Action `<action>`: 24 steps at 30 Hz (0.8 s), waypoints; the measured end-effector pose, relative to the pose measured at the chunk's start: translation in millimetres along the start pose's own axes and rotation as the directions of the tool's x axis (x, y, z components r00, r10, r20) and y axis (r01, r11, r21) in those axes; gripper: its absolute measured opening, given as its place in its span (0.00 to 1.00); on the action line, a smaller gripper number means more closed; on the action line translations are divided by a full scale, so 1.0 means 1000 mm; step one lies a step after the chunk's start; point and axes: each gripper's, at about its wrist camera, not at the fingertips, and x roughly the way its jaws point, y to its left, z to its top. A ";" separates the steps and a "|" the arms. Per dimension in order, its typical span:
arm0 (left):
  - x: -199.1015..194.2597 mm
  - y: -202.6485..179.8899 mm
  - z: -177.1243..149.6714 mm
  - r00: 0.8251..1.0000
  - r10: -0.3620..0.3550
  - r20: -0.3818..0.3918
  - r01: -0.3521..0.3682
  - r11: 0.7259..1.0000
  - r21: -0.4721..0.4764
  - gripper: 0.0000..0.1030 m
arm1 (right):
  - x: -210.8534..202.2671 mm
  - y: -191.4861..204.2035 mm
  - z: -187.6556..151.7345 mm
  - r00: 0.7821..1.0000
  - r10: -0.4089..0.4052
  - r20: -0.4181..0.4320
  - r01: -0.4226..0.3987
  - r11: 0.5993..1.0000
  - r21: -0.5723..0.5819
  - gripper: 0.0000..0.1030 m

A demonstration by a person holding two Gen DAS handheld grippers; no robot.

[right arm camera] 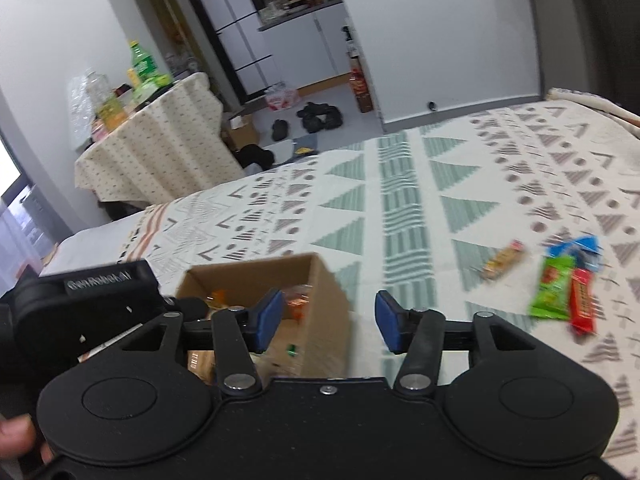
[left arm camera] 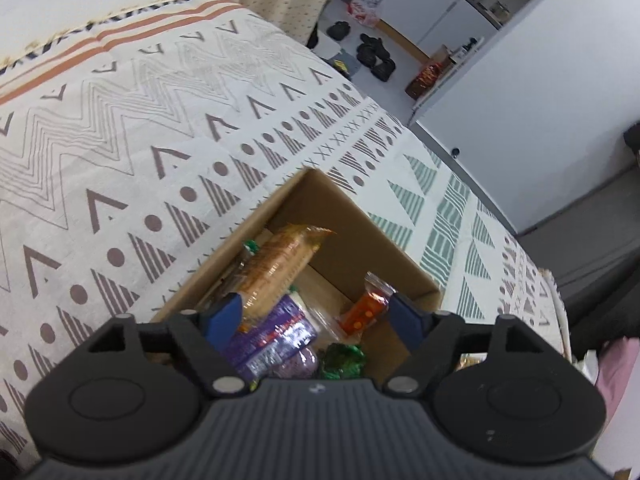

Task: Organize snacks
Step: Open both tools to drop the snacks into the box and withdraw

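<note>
Already the box (left arm camera: 344,240) holds several snacks; both tools (left arm camera: 316,312) (right arm camera: 328,316) gape empty, four bars (right arm camera: 552,292) right of it remain.

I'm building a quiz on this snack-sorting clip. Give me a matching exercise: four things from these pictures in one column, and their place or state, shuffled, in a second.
Things:
1. cracker sleeve
2. green bar
3. cardboard box
4. right gripper

Place or state:
A. lying loose on the bedspread, beside a red bar
B. jaws open, nothing between them
C. leaning inside the box
D. standing open on the bedspread, snacks inside

Pairs: 1-C, 2-A, 3-D, 4-B
</note>
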 end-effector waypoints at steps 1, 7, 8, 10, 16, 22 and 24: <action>-0.001 -0.004 -0.003 1.000 0.004 0.002 -0.004 1.000 0.014 0.79 | -0.004 -0.006 -0.002 1.000 -0.008 -0.001 0.008 1.000 0.008 0.52; -0.005 -0.025 -0.020 1.000 -0.017 0.007 0.016 0.995 0.094 0.83 | -0.027 -0.033 -0.006 0.998 -0.056 0.009 0.056 0.998 0.027 0.57; -0.006 -0.029 -0.022 1.000 -0.013 0.012 0.012 0.994 0.108 0.84 | -0.031 -0.037 -0.006 0.998 -0.060 0.012 0.060 0.998 0.030 0.59; -0.008 -0.035 -0.028 1.000 -0.008 0.022 0.005 0.991 0.136 0.84 | -0.039 -0.046 -0.006 0.997 -0.072 0.019 0.071 0.997 0.034 0.63; -0.014 -0.059 -0.045 0.999 -0.041 0.034 0.031 0.966 0.258 0.86 | -0.059 -0.074 -0.006 0.993 -0.107 0.041 0.105 0.994 0.037 0.77; -0.015 -0.078 -0.061 0.998 -0.067 0.017 0.058 0.943 0.329 0.87 | -0.076 -0.099 -0.009 0.989 -0.131 0.064 0.128 0.991 0.047 0.94; -0.014 -0.083 -0.067 0.997 -0.077 0.009 0.069 0.935 0.349 0.87 | -0.080 -0.108 -0.011 0.988 -0.137 0.067 0.134 0.990 0.048 0.97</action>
